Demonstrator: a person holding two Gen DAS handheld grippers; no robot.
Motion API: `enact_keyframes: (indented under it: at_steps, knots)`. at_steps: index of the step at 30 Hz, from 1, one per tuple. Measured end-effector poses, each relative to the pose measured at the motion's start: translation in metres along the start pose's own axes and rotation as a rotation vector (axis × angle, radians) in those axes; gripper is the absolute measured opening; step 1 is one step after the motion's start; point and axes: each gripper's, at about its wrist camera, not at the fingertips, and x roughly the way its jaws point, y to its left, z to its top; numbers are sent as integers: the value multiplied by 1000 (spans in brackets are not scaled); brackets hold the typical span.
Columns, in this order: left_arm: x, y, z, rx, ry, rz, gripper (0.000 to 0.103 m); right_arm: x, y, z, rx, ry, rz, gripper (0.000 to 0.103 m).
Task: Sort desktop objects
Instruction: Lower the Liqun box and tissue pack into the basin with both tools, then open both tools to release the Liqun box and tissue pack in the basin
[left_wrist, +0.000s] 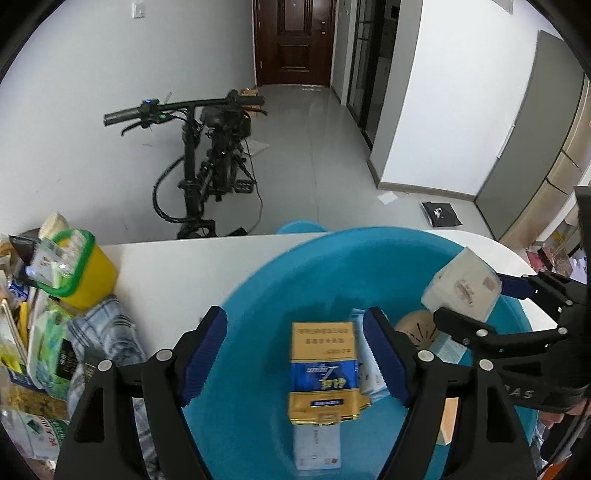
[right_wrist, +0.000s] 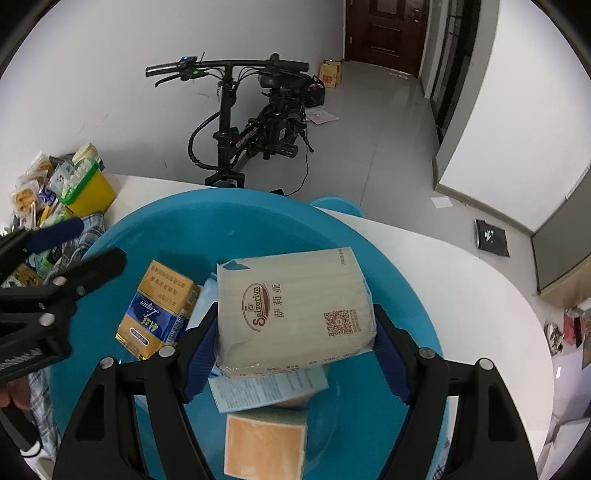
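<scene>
A big blue basin (left_wrist: 280, 273) (right_wrist: 207, 225) sits on the white table. In it lie a gold and blue carton (left_wrist: 323, 373) (right_wrist: 157, 308), a light blue packet (right_wrist: 266, 387) and an orange block (right_wrist: 264, 448). My left gripper (left_wrist: 295, 354) is open above the carton, which lies between the fingers without touching them. My right gripper (right_wrist: 295, 350) is shut on a beige tissue pack (right_wrist: 295, 306) and holds it over the basin. That pack also shows in the left wrist view (left_wrist: 461, 288).
A yellow tub with a green rim (left_wrist: 79, 273) (right_wrist: 88, 188), a checked cloth (left_wrist: 107, 332) and several packets are heaped at the table's left end. Behind the table stands a black folding bike (left_wrist: 207, 155), and a blue chair back (right_wrist: 334, 205) shows at the far edge.
</scene>
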Motion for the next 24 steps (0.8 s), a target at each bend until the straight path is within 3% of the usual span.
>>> enact_keyframes:
  at_steps: [24]
  knots:
    - [-3,17,-5,-32,-9,-19,79,35,28,3,-22,73,33,75]
